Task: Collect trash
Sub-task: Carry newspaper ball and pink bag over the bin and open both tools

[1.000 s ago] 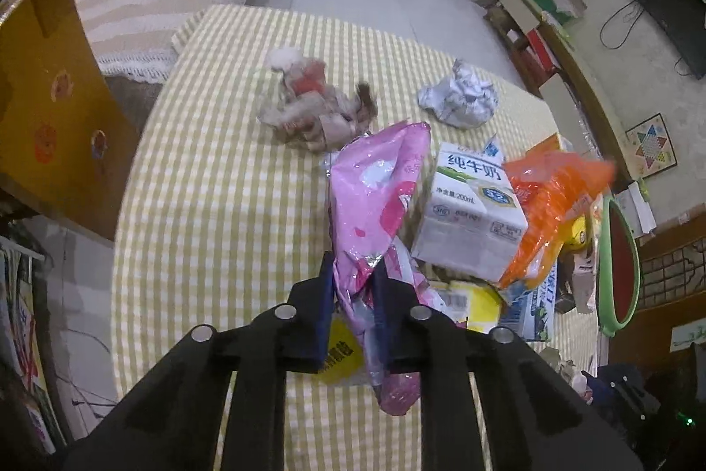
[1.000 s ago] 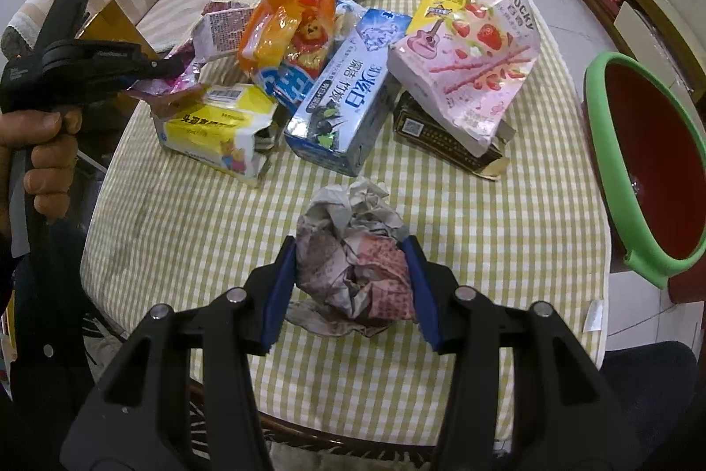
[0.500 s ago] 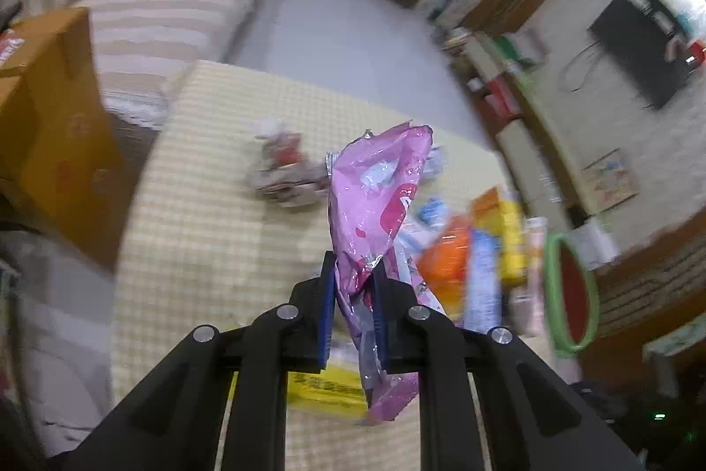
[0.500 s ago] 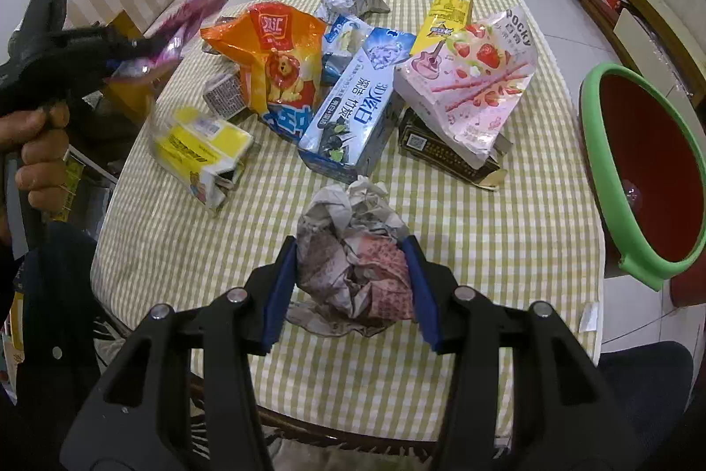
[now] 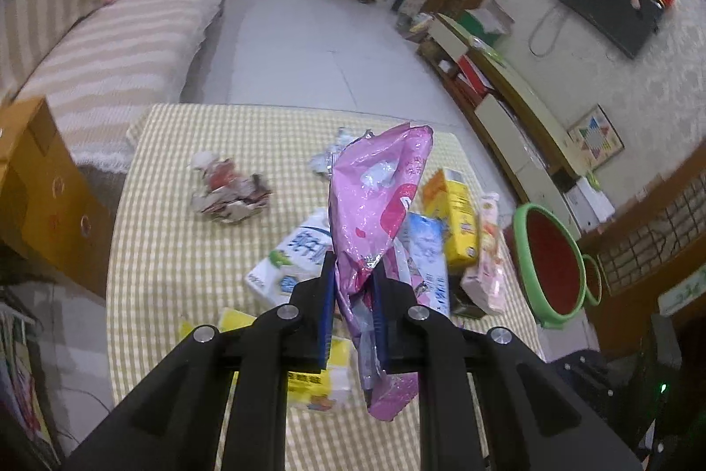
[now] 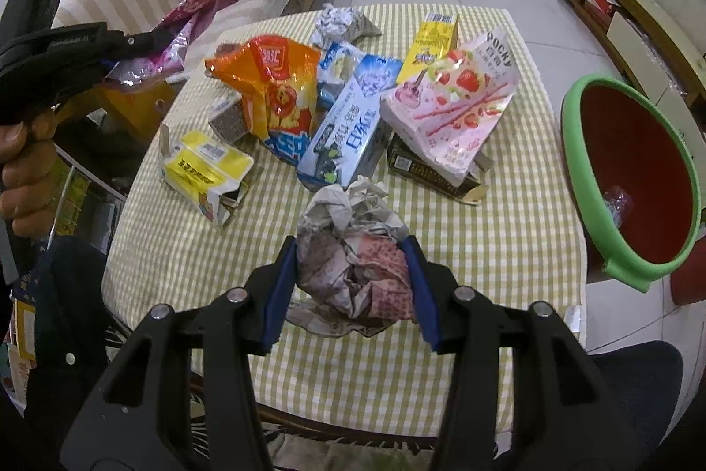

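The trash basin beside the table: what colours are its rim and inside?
The basin has a green rim and red inside, clearest in the right wrist view.

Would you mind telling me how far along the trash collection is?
Barely begun: the green-rimmed red bin holds one small clear scrap. In hand: left gripper grips a pink foil wrapper; right gripper grips a crumpled newspaper ball. Cartons and packets remain on the checked table.

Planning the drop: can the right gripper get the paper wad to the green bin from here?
Probably yes. The right gripper is shut on the paper wad, and the green bin sits open to its right off the table edge, with nothing between them.
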